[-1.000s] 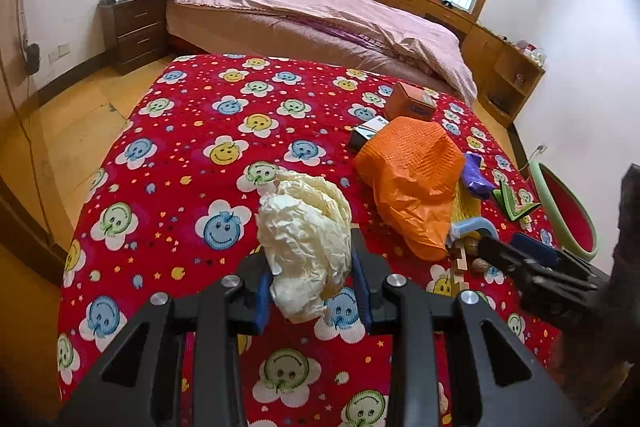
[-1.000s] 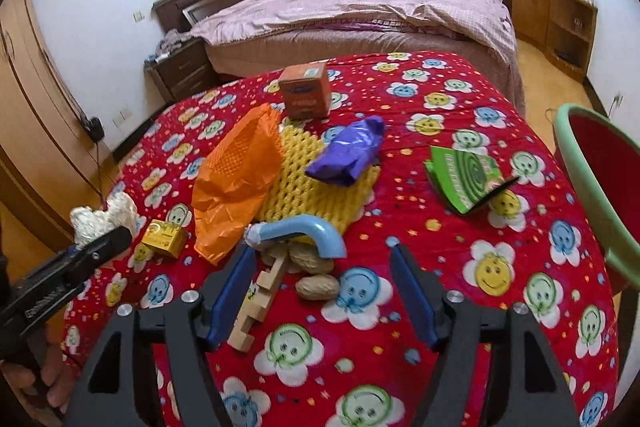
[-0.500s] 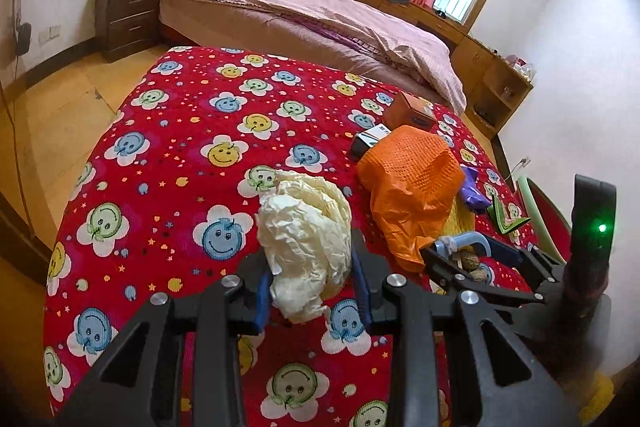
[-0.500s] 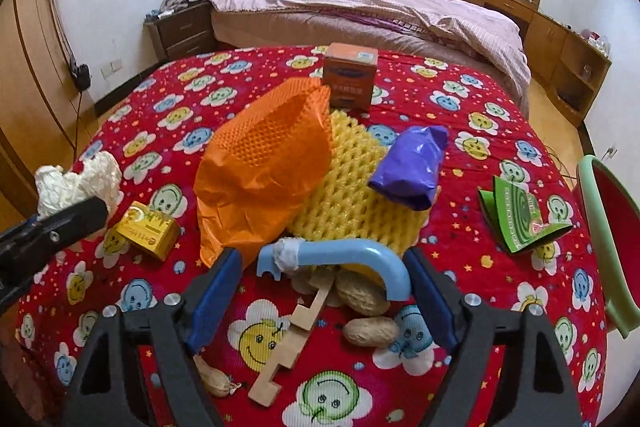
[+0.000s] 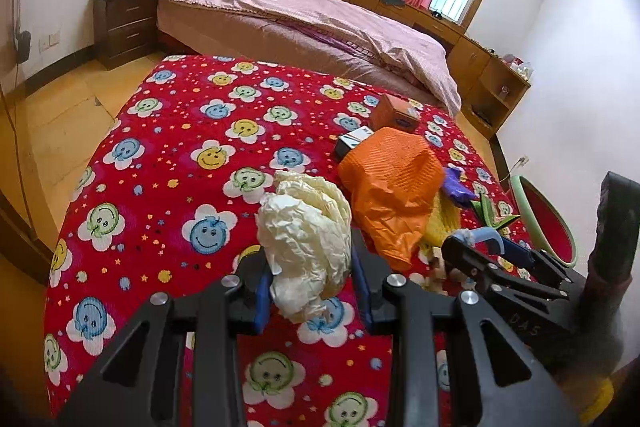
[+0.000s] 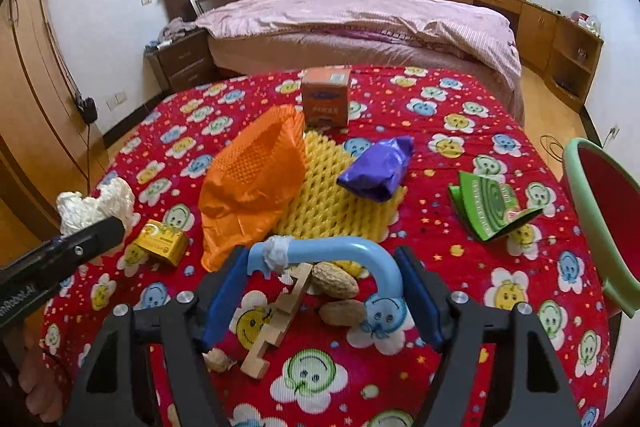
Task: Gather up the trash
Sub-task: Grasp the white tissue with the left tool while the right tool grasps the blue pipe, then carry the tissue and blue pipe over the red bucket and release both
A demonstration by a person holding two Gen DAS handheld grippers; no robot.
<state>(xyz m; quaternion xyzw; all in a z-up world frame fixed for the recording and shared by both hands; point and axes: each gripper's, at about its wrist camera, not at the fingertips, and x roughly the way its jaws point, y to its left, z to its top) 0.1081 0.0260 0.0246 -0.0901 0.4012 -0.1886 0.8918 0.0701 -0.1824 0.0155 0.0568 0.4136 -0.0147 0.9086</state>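
Observation:
My left gripper (image 5: 312,279) is shut on a crumpled cream paper wad (image 5: 306,231), held above the red smiley-face cloth (image 5: 180,167). The wad also shows in the right wrist view (image 6: 96,205). My right gripper (image 6: 322,291) is open, its pads on either side of a curved blue plastic handle (image 6: 332,253) lying over peanuts (image 6: 334,281) and a wooden piece (image 6: 276,319). Beyond it lie an orange bag (image 6: 250,179), yellow foam net (image 6: 332,195), purple wrapper (image 6: 378,169), green packet (image 6: 486,205) and a small yellow box (image 6: 162,237).
An orange carton (image 6: 326,95) stands at the far side of the pile. A green-rimmed red basin (image 6: 600,203) stands off the table's right edge. A black-and-white box (image 5: 352,141) lies behind the orange bag. A bed and wooden cabinets stand behind.
My right gripper has moved forward over the blue handle, so its pads now flank it. My left gripper still holds the paper wad and has shifted slightly.

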